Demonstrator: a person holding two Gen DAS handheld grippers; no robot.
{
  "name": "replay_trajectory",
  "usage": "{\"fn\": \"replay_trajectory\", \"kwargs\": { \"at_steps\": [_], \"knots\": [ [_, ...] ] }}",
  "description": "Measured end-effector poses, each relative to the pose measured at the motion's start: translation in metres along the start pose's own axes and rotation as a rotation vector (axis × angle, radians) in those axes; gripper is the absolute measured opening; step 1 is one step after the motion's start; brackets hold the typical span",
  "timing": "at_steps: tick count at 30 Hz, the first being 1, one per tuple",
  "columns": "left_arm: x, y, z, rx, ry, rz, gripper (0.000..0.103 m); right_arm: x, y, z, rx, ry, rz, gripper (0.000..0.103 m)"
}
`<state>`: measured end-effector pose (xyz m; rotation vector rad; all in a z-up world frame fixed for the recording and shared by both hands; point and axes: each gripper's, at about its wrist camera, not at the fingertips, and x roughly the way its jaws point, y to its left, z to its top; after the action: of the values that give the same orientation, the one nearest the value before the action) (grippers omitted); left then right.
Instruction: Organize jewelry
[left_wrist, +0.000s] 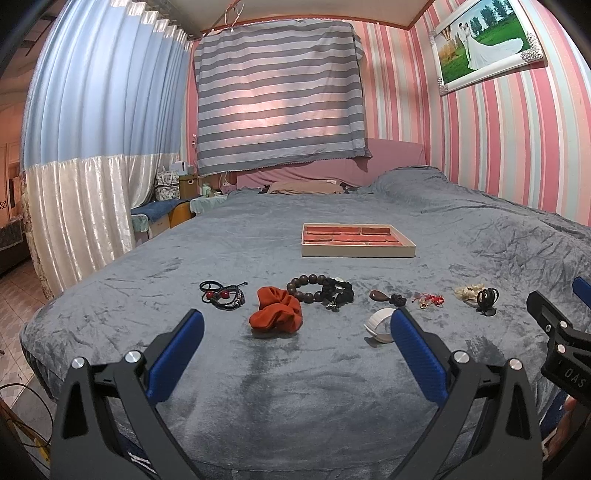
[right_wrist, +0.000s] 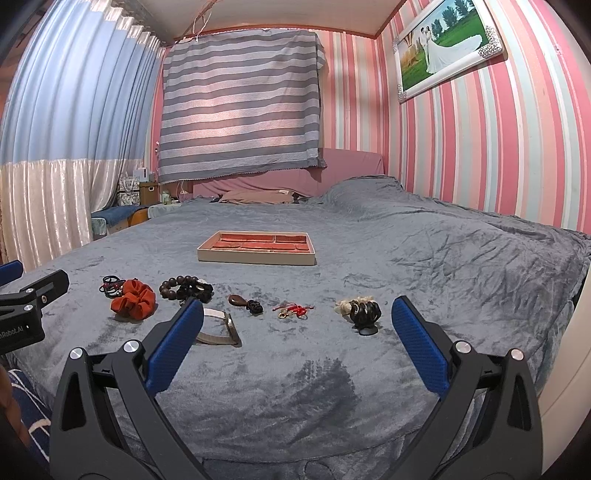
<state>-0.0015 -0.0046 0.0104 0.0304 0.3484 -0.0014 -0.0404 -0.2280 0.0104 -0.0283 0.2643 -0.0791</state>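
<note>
A row of jewelry lies on the grey bedspread (left_wrist: 295, 387): black cords with red beads (left_wrist: 221, 294), an orange scrunchie (left_wrist: 275, 312), a brown bead bracelet (left_wrist: 306, 290), a white bangle (left_wrist: 380, 325), a brown pendant (left_wrist: 380, 296), a red charm (left_wrist: 428, 300) and a black hair claw (left_wrist: 487, 300). Beyond them sits a cream tray (left_wrist: 358, 252) with red compartments. My left gripper (left_wrist: 297, 321) hangs open in front of the scrunchie, holding nothing. My right gripper (right_wrist: 297, 312) stands open near the red charm (right_wrist: 293, 311), with the claw (right_wrist: 364, 314) by its right finger.
The bed's left edge drops to a tiled floor (left_wrist: 14, 314) beside white and blue curtains (left_wrist: 81, 206). A pink striped wall (right_wrist: 498, 147) runs along the right. Pillows (left_wrist: 306, 187) lie at the far end. The other gripper's black body (left_wrist: 561, 339) shows at the right edge.
</note>
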Motion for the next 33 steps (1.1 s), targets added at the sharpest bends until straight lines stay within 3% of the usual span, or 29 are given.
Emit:
{"fn": "replay_trajectory", "kwargs": {
  "at_steps": [33],
  "knots": [
    [0.0005, 0.0013, -0.0017, -0.003, -0.002, 0.000, 0.099, -0.0011, -0.0011, -0.0019, 0.002, 0.001, -0.002, 0.099]
  ]
}}
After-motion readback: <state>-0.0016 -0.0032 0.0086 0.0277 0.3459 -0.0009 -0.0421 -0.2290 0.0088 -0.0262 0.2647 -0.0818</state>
